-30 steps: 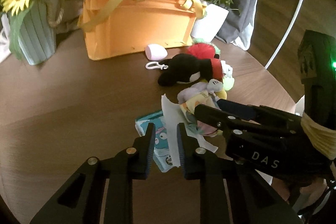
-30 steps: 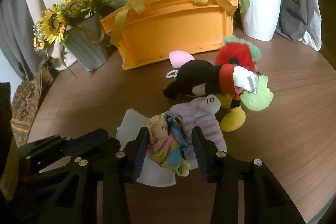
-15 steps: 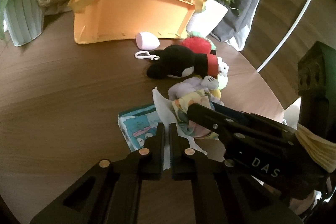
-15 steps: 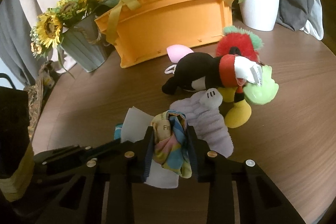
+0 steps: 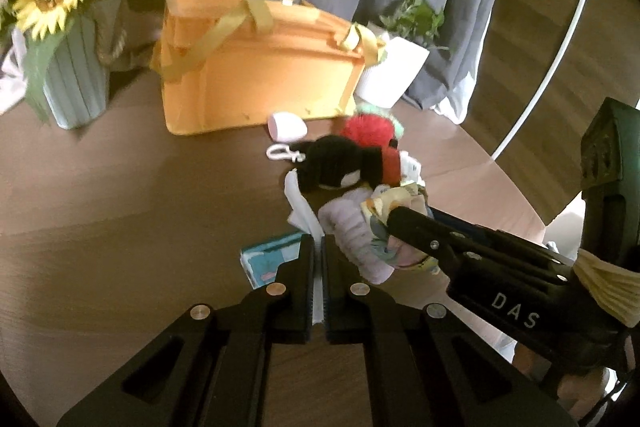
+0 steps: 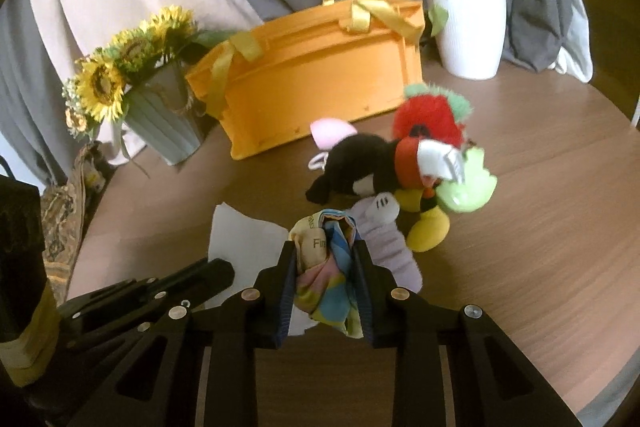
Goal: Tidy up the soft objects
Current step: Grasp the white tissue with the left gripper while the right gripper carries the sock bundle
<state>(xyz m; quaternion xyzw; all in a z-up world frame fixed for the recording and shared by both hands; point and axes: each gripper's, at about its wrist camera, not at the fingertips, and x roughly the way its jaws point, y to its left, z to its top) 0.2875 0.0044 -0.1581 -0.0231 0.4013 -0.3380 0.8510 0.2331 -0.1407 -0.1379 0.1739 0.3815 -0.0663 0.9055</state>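
- Left gripper (image 5: 319, 259): fingers clenched on the edge of a white sheet (image 6: 244, 241), paper or thin cloth, nearest to the cameras and well in front of the orange basket (image 6: 316, 75). Risk: a thin sheet pinched by one edge may tear or slip free if pulled sideways.
- Right gripper (image 6: 325, 281): fingers clamped around a multicoloured fabric bundle (image 6: 324, 267), just beside the white sheet on the side away from the sunflower vase (image 6: 160, 119). Risk: loose folds hang below the fingers and may catch on neighbouring items when lifted.
- Teal printed packet (image 5: 272, 259): flat on the round wooden table (image 6: 540, 227), partly under the white sheet. Risk: it may be dragged along with the sheet.
- Lilac ribbed soft item (image 6: 390, 251): touching the fabric bundle, nearer the basket. Risk: may be pulled along with the bundle.
- Black and red plush mouse (image 6: 372, 167): lying in front of the basket, on a red fuzzy plush (image 6: 428, 115) and a green piece (image 6: 466, 183).
- Pink pouch (image 6: 330, 131): against the basket front.
- Orange basket: tipped, its opening not clearly facing the grippers; items dropped there may roll out.
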